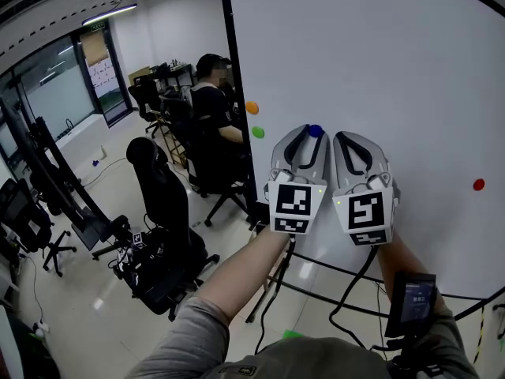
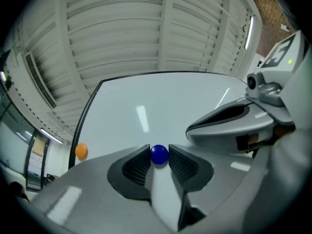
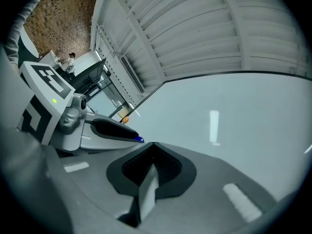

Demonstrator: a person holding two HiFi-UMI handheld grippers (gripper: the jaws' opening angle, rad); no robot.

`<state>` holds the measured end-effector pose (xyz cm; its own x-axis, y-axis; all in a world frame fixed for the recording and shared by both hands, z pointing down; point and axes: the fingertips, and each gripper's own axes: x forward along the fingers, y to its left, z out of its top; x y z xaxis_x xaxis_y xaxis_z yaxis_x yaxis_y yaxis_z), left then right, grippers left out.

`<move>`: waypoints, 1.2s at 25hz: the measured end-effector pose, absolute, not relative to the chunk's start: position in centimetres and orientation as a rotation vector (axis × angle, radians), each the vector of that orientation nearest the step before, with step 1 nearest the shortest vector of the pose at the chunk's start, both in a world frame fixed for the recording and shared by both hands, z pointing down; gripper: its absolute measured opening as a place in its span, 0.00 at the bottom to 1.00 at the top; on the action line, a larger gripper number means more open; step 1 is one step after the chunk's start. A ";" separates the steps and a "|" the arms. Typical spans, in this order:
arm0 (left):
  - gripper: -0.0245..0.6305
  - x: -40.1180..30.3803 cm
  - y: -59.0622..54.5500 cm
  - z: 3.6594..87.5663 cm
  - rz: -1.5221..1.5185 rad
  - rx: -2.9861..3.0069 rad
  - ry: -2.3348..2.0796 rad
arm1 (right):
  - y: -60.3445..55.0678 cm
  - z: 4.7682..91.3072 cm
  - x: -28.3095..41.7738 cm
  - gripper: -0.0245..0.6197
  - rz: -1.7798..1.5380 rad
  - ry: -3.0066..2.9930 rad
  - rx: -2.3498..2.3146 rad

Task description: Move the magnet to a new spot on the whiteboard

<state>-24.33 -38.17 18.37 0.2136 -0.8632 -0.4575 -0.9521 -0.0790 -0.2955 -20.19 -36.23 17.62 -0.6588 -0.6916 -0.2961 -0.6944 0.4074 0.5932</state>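
A round blue magnet (image 2: 159, 154) sits pinched between the tips of my left gripper (image 2: 159, 156), which is shut on it; in the head view the blue magnet (image 1: 316, 131) shows at the tip of the left gripper (image 1: 314, 135), held in front of the whiteboard (image 1: 379, 69). My right gripper (image 1: 348, 139) is raised just beside it, to the right, jaws shut with nothing between them, as the right gripper view (image 3: 152, 144) shows. From that view the left gripper's tip with the blue magnet (image 3: 140, 140) lies close at left.
On the whiteboard are an orange magnet (image 1: 252, 107), a green magnet (image 1: 258, 132) near its left edge and a red magnet (image 1: 478, 185) at right. To the left are a black office chair (image 1: 162, 204) and a seated person (image 1: 211, 101) at desks.
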 end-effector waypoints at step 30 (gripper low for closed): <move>0.22 -38.3 -39.9 12.2 0.410 -2.040 1.683 | -37.2 14.0 -33.0 0.05 1.202 2.583 -1.248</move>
